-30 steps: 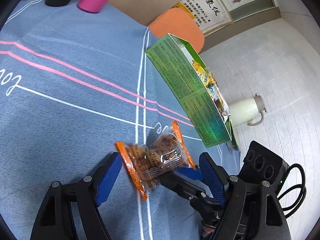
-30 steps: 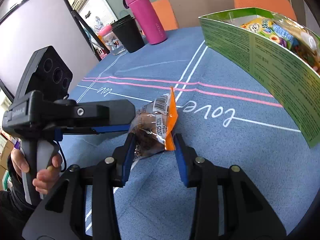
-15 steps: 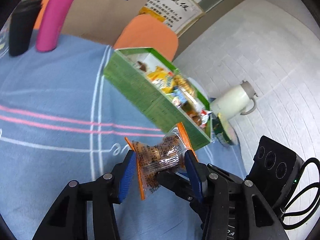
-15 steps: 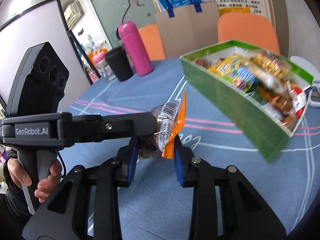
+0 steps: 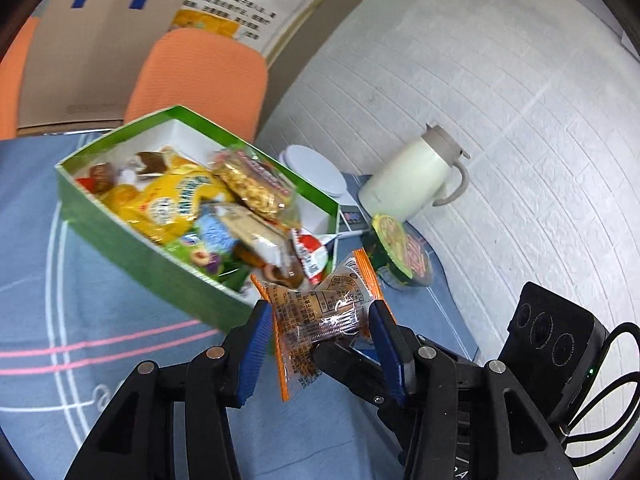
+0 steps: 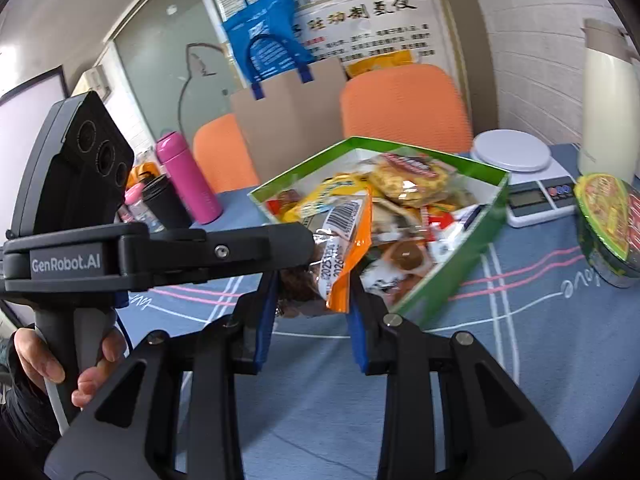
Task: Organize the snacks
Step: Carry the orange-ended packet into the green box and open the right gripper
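- Snack packet (image 5: 320,312), clear with orange ends, is held above the counter (image 5: 60,320), near the green box (image 5: 132,240) corner.
- Left tongs (image 5: 320,336) and right tongs (image 6: 312,292) both grip it.

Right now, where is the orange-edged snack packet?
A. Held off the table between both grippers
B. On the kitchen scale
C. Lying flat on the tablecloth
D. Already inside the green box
A: the snack packet hangs clamped by the left gripper and right gripper, short of the green box.
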A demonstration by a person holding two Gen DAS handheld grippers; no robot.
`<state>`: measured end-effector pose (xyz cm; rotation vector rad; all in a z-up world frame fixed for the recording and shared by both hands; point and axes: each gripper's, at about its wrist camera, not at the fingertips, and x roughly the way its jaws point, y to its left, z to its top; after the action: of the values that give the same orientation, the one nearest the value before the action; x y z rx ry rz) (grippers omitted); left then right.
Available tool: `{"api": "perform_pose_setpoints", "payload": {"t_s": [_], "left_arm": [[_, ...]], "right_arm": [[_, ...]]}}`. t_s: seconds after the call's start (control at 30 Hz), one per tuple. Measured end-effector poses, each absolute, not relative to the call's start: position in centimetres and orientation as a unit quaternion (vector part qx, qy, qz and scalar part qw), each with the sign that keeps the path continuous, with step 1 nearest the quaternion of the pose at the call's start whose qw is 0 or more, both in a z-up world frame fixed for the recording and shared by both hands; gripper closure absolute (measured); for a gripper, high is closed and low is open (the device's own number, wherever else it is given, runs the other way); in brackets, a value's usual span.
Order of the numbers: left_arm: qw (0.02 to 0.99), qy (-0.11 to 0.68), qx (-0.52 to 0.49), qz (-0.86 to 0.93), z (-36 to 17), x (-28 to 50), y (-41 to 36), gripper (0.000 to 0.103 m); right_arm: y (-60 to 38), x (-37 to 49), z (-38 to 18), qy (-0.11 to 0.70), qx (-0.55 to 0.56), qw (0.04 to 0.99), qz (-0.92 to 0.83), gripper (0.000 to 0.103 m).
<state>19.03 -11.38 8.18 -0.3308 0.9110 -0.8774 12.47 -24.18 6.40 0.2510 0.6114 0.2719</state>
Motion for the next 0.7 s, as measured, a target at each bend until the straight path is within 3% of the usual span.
{"api": "perform_pose_setpoints", "payload": {"t_s": [0.27,0.7], "left_arm": [[0.791,0.448,-0.138,-0.392,6.0,22.2,-15.1,0.055],[0.814,0.467,-0.125,-0.322,4.3,27.3,-14.9,0.055]], "right_arm": [[-26.9,15.2,4.8,0.323,0.127,0.932,0.104,0.069],[-25.1,20.6,3.0,0.346,0.092,0.928,0.106,0.07]]}}
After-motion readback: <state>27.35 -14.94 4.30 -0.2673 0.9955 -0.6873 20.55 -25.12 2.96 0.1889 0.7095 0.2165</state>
